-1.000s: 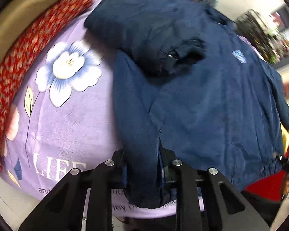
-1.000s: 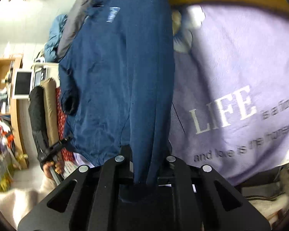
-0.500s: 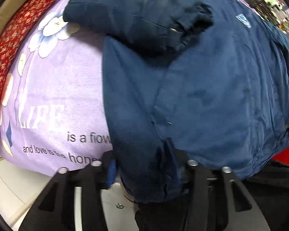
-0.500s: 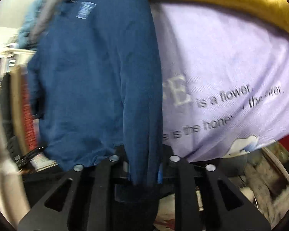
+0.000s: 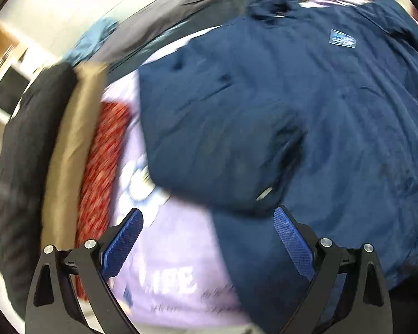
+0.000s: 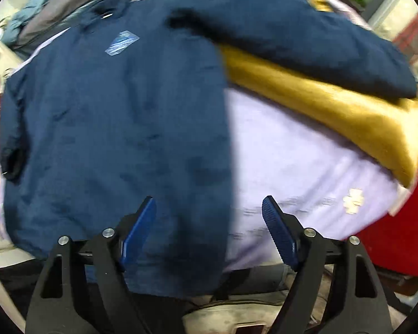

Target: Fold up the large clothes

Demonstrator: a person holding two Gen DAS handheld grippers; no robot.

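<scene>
A large navy blue jacket with a small light-blue chest logo lies spread on a lilac printed cloth. One sleeve is folded across its left side. My left gripper is open and empty over the jacket's lower left corner. In the right wrist view the jacket fills the left and centre, its other sleeve stretched to the upper right. My right gripper is open and empty over the jacket's lower right edge. Both views are motion-blurred.
A red patterned cloth, a tan cloth and a black garment lie left of the lilac cloth. A mustard-yellow cloth lies under the right sleeve. Something red shows at the right. Grey and teal garments are heaped behind.
Both grippers were shut on the jacket's bottom hem; now both are open and the hem lies on the cloth. Both cameras have lifted and swung, showing the whole jacket.
</scene>
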